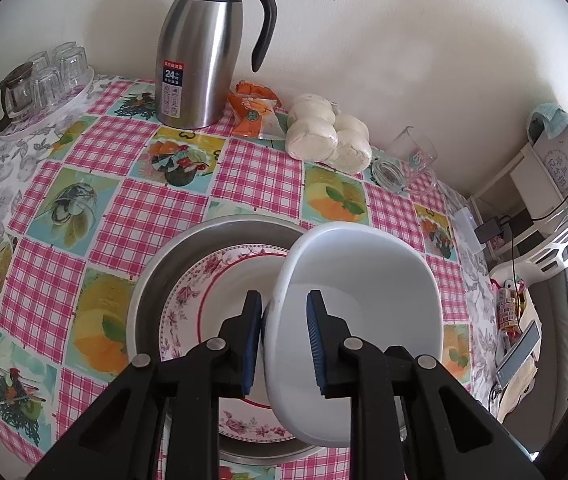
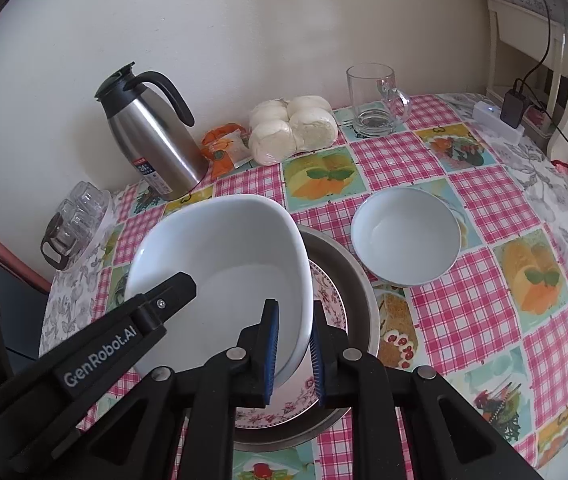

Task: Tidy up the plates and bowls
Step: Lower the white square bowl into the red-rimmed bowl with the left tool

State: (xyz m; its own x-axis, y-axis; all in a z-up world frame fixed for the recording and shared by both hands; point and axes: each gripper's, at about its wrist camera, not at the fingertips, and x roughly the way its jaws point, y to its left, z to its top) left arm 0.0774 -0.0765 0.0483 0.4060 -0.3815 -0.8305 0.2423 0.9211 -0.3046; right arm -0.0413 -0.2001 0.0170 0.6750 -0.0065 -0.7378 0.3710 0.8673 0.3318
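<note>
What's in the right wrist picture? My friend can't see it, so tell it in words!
The right gripper pinches a tilted white bowl over a flowered plate in a metal pan; a smaller bowl sits nearby.

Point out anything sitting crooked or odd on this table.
The white bowl is tilted, not flat, above the floral plate in the metal pan, its rim between the pads of both the left gripper and right gripper. Nothing looks spilled or broken.

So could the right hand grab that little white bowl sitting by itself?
Probably not yet: the right gripper has its fingers clamped on the big white bowl. Once it lets go, likely yes, as nothing stands between it and the small bowl.
</note>
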